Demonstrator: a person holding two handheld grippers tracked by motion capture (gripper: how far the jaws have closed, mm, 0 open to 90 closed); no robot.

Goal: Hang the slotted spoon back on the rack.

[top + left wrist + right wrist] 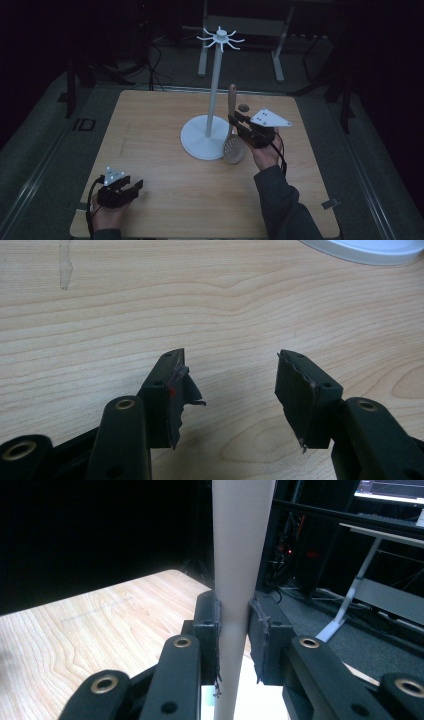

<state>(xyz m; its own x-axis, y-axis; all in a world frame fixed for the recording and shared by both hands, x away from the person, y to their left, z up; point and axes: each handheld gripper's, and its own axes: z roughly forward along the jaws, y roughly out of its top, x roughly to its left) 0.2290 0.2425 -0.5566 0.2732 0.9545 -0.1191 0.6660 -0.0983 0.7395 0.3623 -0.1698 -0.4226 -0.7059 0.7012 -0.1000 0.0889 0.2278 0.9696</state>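
Observation:
A wooden slotted spoon (233, 149) stands upright, bowl down near the table and handle pointing up. My right gripper (237, 125) is shut on its handle, just right of the white hook stand (215, 90). In the right gripper view the pale spoon handle (241, 555) runs up between the two pads of my right gripper (234, 630), which press on it from both sides. At the table's near left my left gripper (134, 187) lies low and open. The left gripper view shows my left gripper (230, 385) with only bare wood between its jaws.
The stand has a round white base (199, 141) and a crown of hooks (220, 38) on top; the base's edge (370, 251) lies ahead of the left gripper. A small dark round object (244, 107) sits behind the spoon. The wooden table (150, 130) ends close behind the stand.

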